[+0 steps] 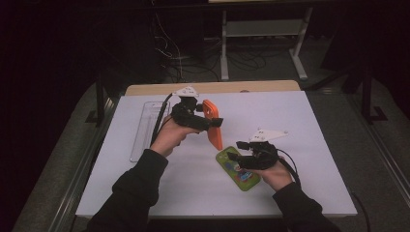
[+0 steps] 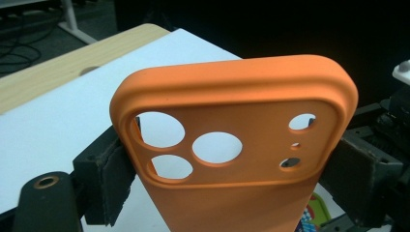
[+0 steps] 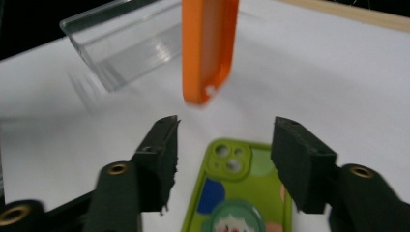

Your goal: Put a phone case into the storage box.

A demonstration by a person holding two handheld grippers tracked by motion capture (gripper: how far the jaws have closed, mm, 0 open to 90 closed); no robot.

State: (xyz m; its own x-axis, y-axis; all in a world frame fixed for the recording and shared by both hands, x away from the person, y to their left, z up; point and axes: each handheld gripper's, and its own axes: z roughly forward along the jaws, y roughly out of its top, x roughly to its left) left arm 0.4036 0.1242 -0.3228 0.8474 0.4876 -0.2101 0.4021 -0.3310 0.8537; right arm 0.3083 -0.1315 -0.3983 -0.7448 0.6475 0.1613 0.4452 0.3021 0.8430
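The left gripper clamps its jaws on the orange phone case, holding it upright above the table, apparently to keep it clear. The right gripper hovers with jaws apart over the green phone case lying flat, not gripping it.

- The white table top is brightly lit while the room around it lies in darkness.
- A strip of pale wood runs along the table's far edge.
- Beyond it stands a white-framed desk with splayed feet.
- Tangled cables lie on the grey floor beneath.
- Dark metal frame legs flank the table.
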